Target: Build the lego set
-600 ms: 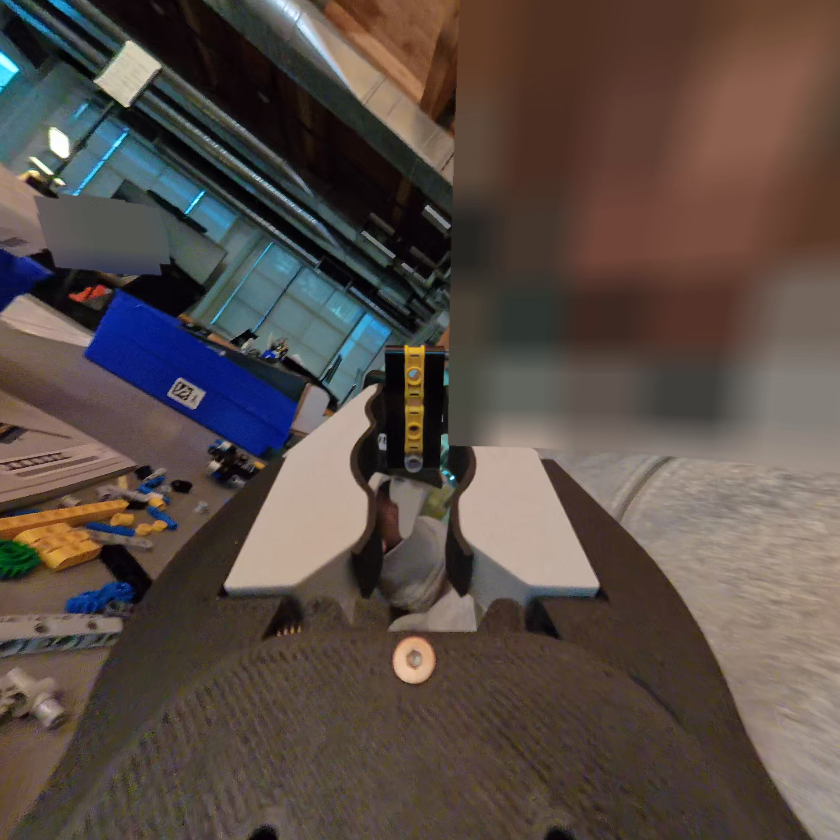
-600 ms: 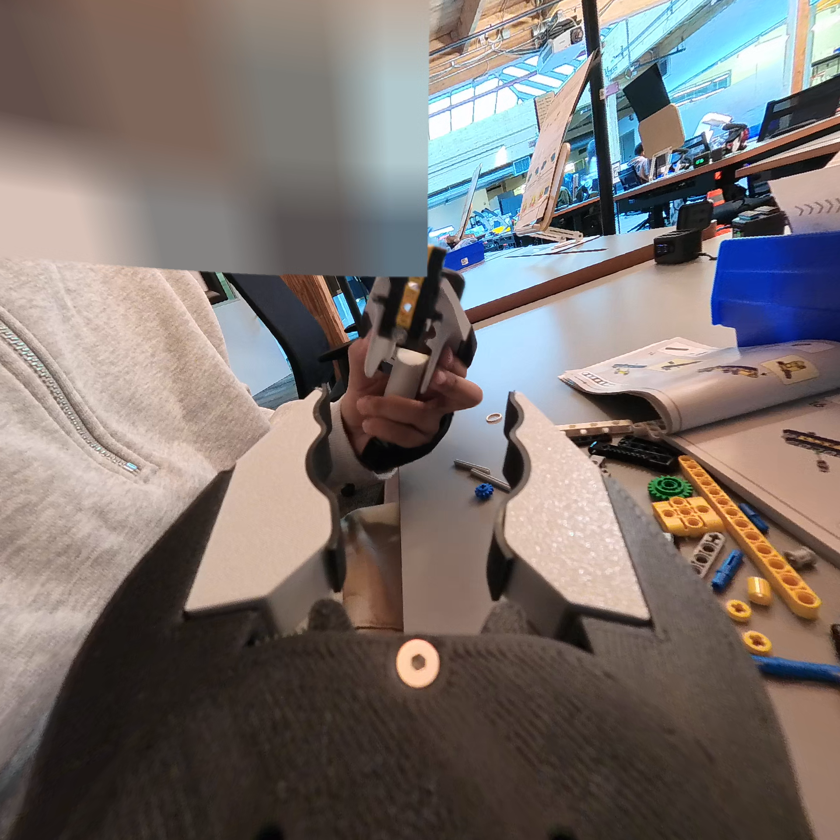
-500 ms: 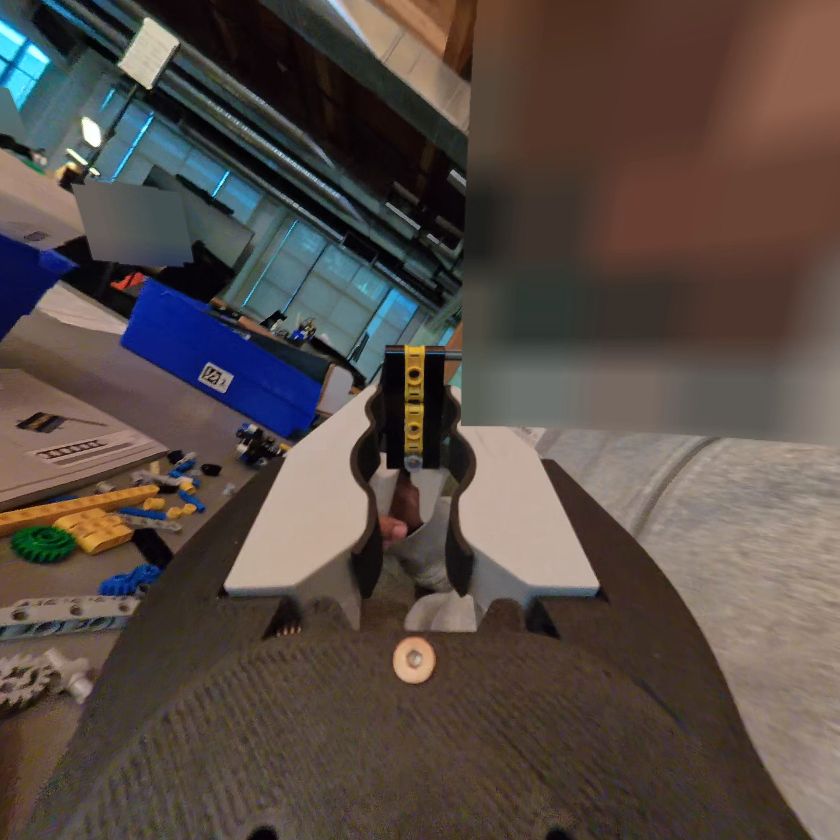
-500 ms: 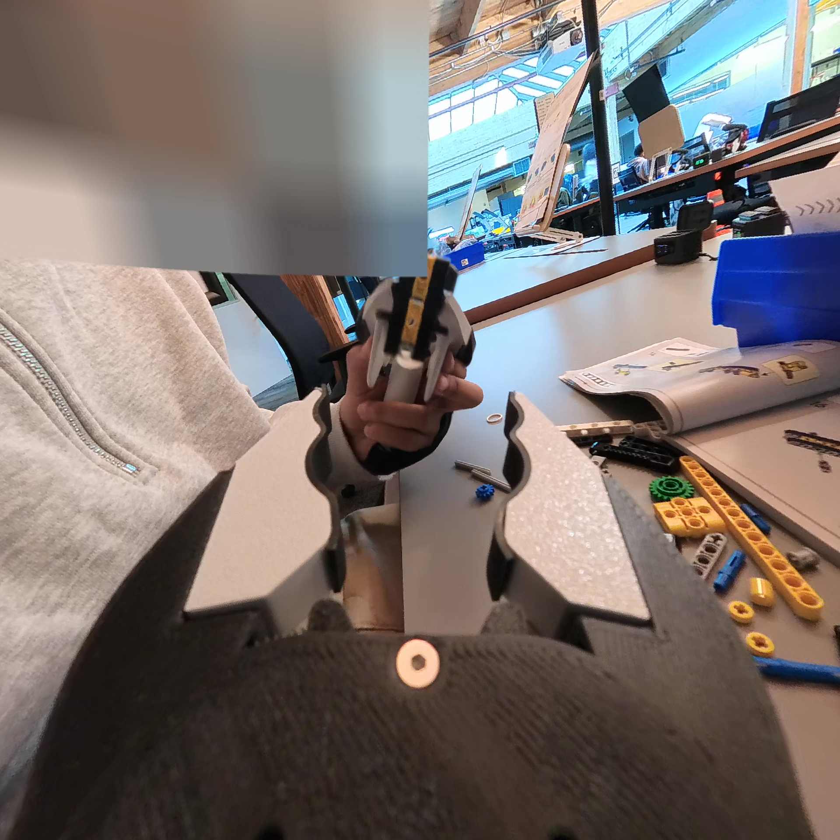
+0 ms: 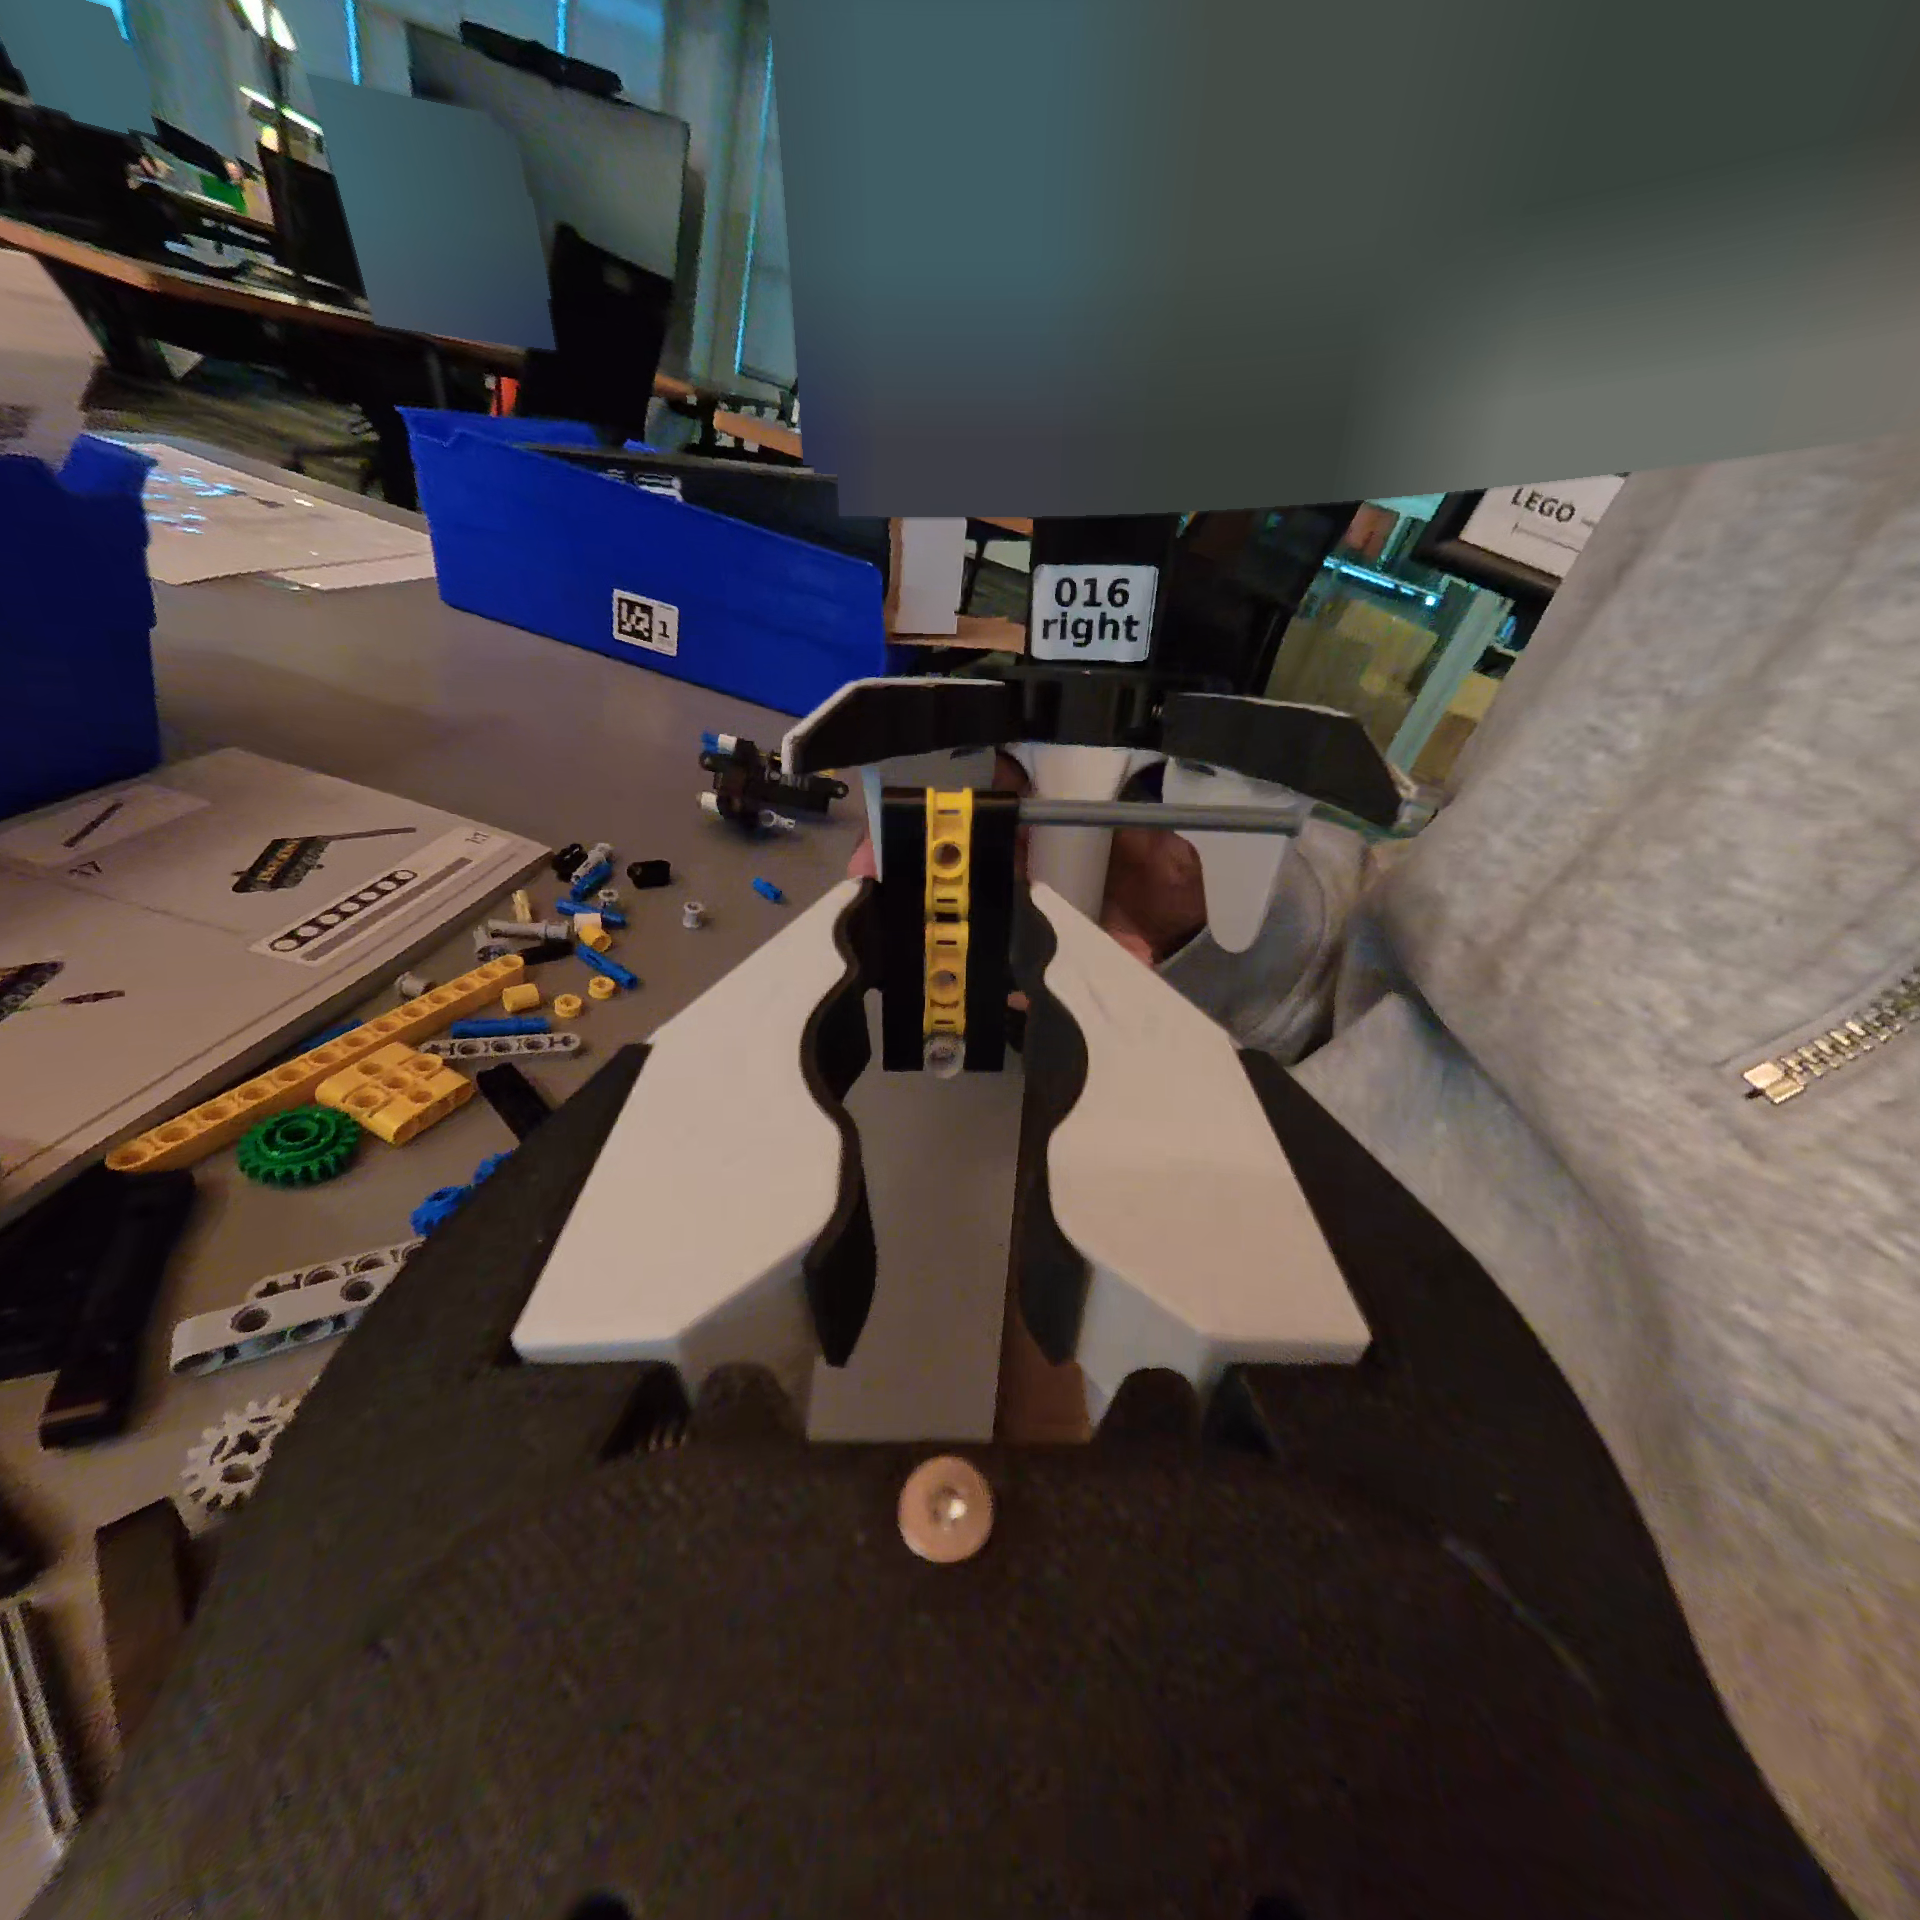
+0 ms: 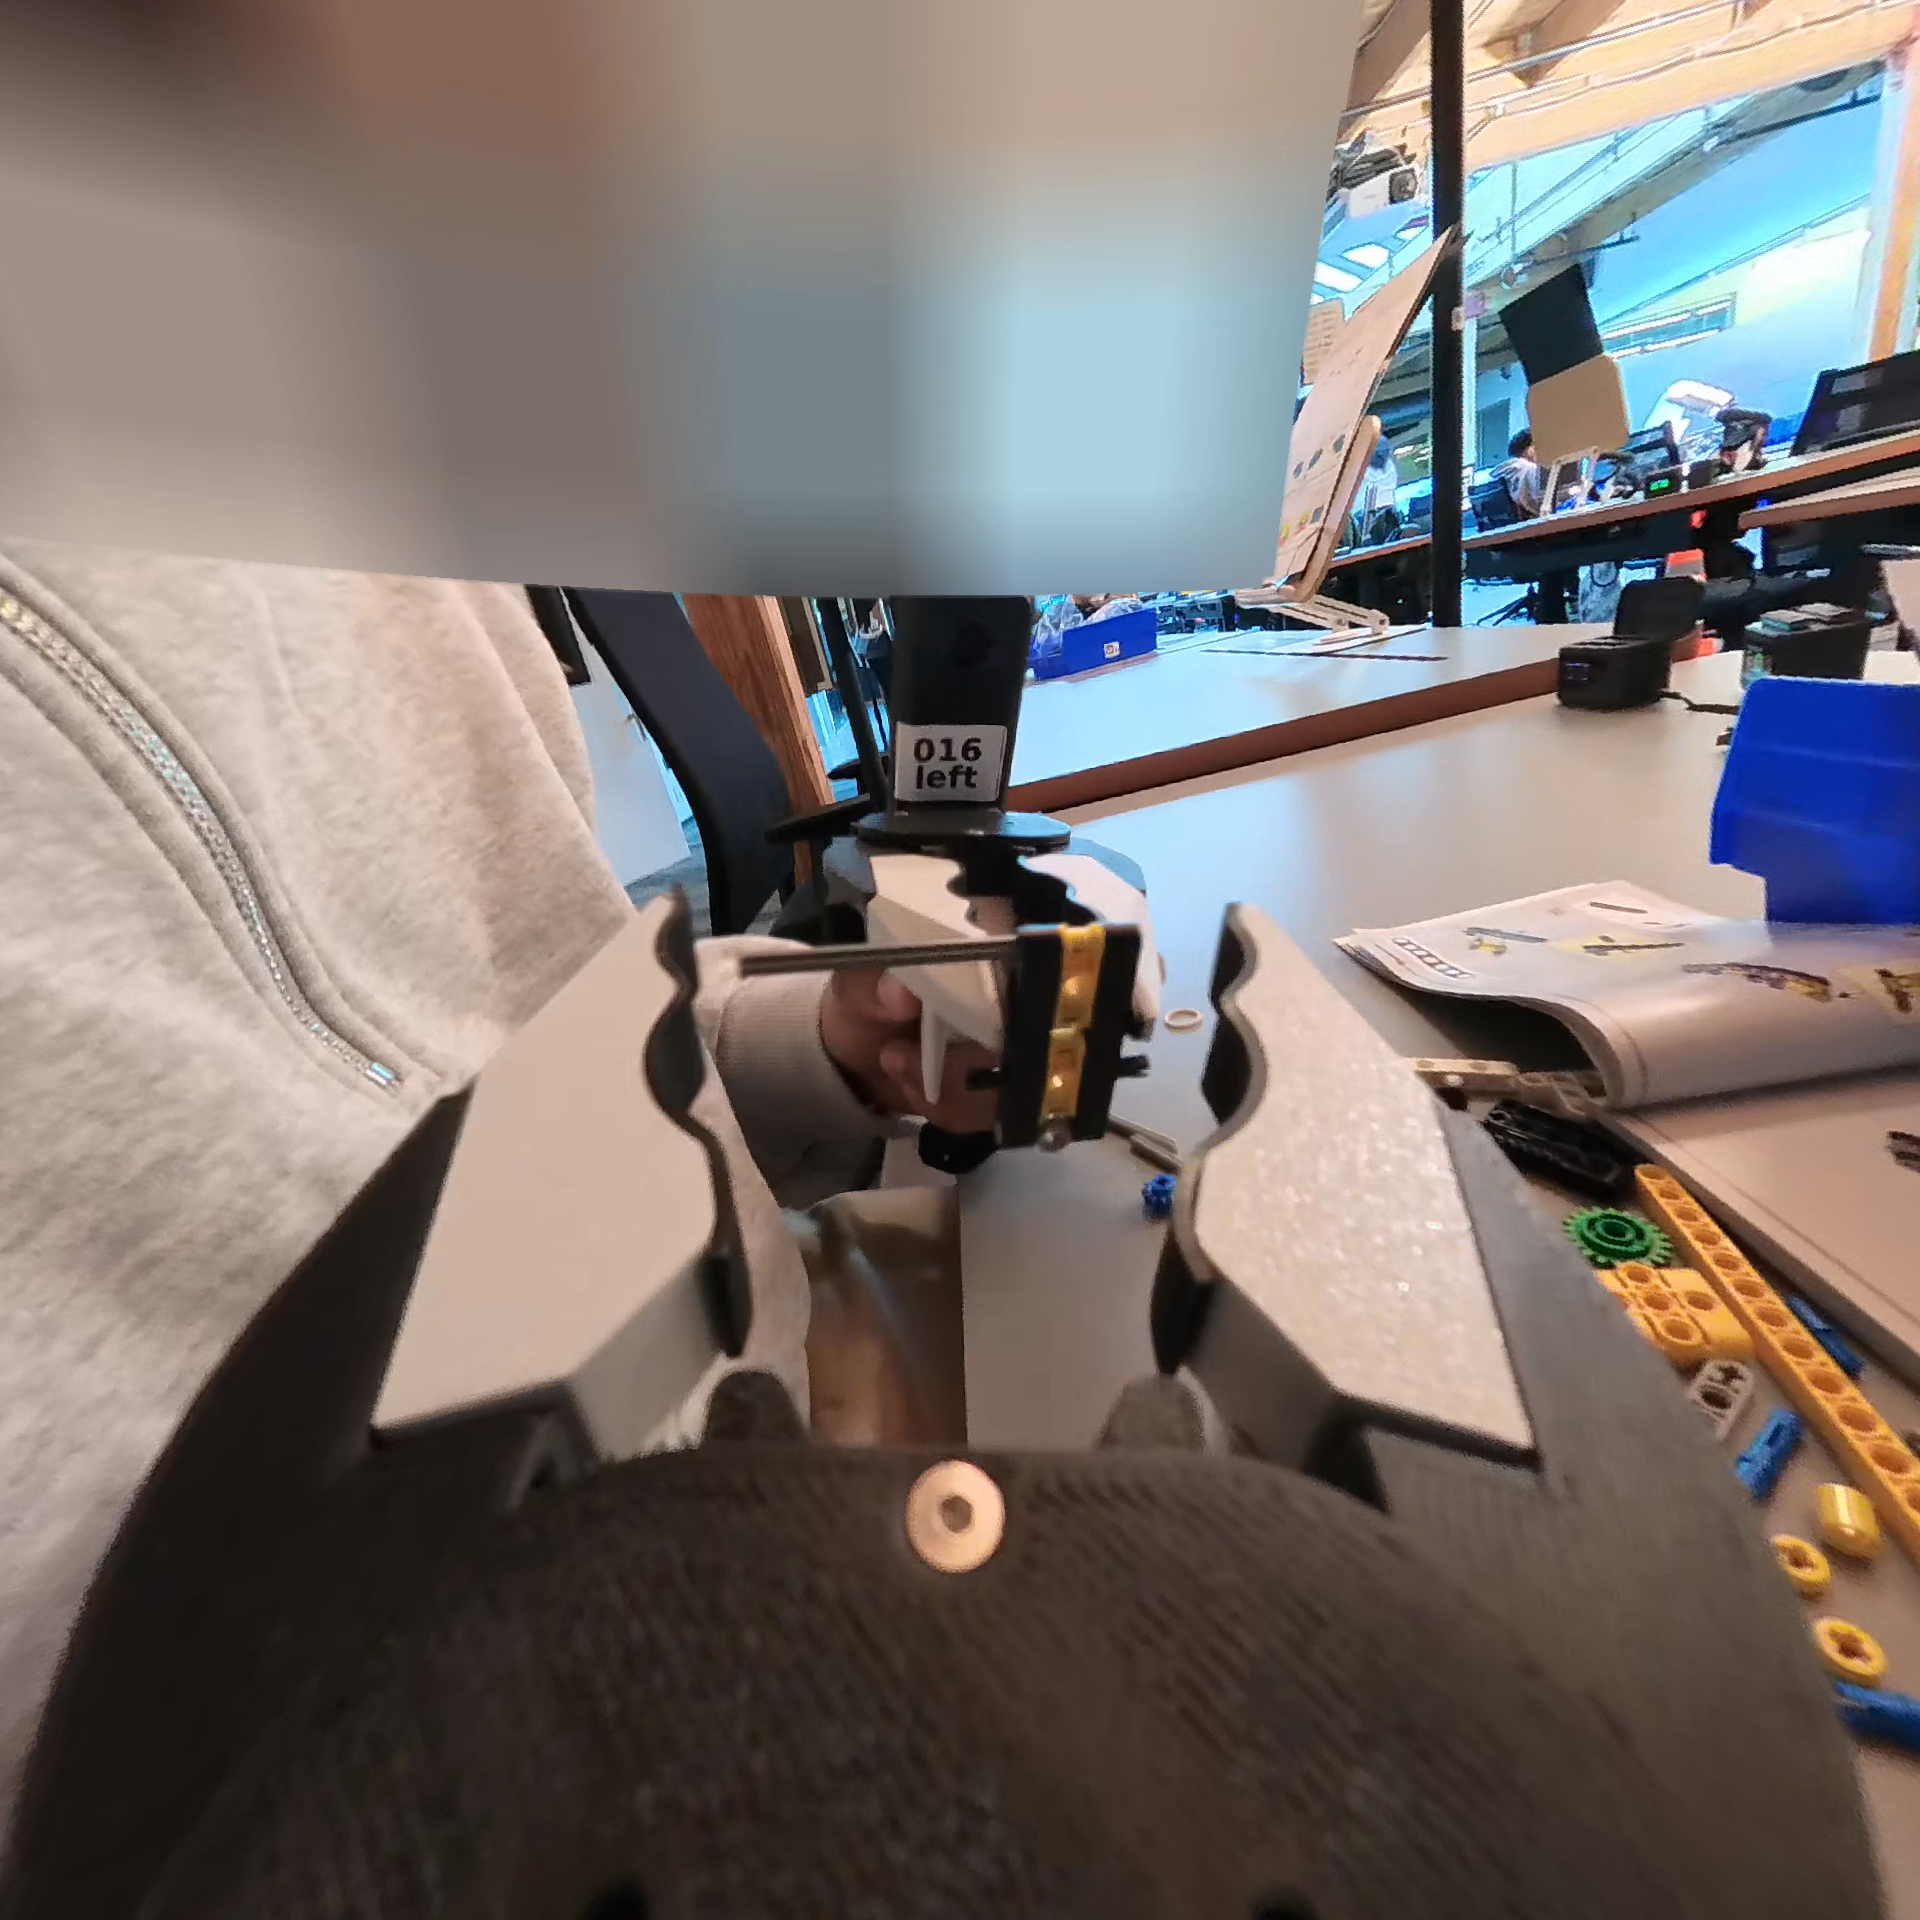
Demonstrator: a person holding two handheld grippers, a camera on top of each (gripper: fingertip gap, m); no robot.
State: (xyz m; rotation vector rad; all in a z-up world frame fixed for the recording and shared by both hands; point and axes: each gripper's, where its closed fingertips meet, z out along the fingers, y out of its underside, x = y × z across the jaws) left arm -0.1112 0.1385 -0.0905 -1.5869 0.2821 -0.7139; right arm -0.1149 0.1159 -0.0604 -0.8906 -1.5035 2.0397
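The left gripper (image 5: 945,977) has its jaws clenched on a black-and-yellow lego assembly (image 5: 945,925), held upright above the worktop (image 5: 416,707), a grey axle (image 5: 1153,818) sticking out sideways from its top. The right gripper (image 6: 951,1049) faces it, jaws spread and empty. Loose lego parts (image 5: 395,1060) and an instruction booklet (image 5: 208,914) lie on the worktop.

Yellow, black and blue on a grey bench (image 5: 436,707)

Black-and-yellow lego assembly (image 5: 945,935) with grey axle (image 5: 1153,819); beside the green gear (image 5: 299,1145), a yellow beam (image 5: 312,1070); blue bin (image 5: 644,582) behind; white, black-lined tool (image 5: 943,997) fingers.
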